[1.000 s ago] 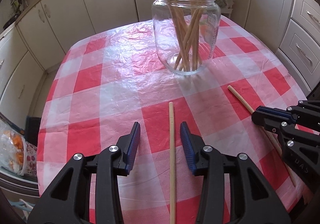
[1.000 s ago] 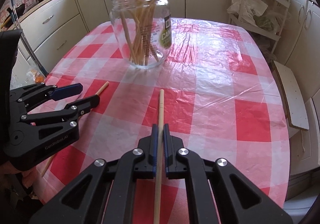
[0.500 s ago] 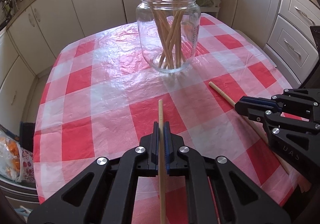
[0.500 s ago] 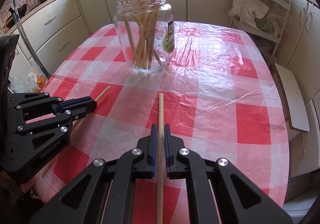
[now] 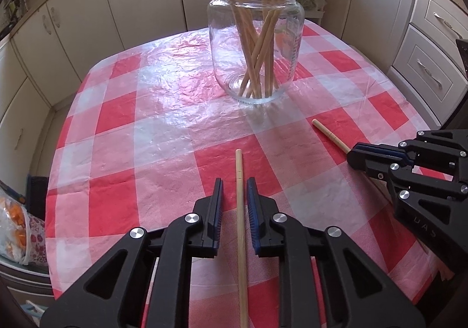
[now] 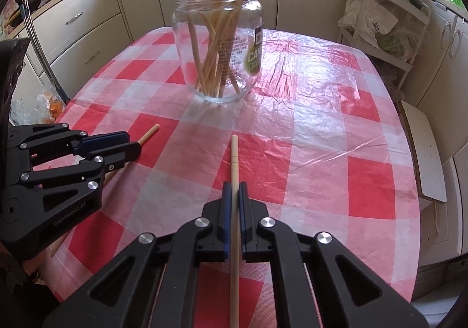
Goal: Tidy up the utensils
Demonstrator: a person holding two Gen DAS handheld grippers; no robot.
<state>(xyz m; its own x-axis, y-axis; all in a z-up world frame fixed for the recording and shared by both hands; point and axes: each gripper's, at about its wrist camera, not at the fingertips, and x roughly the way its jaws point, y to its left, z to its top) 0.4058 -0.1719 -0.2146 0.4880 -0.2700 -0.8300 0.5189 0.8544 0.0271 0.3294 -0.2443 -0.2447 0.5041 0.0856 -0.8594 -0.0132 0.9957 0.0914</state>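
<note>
Our left gripper (image 5: pixel 235 205) had just been opening, its pads loose around one chopstick (image 5: pixel 240 211) on the checked tablecloth (image 5: pixel 163 152). Our right gripper (image 6: pixel 233 205) was clamped on another chopstick (image 6: pixel 234 170), jar (image 6: pixel 218 44) beyond.

Two matte black plastic grippers: left gripper (image 5: pixel 235 196) and right gripper (image 6: pixel 233 199). Triangular cut-outs in the angular linkage arms, round silver screw heads at the pivots, ribbed dark-blue pads inside the fingers, pale embossed "GenRobot.AI" lettering along one side.
</note>
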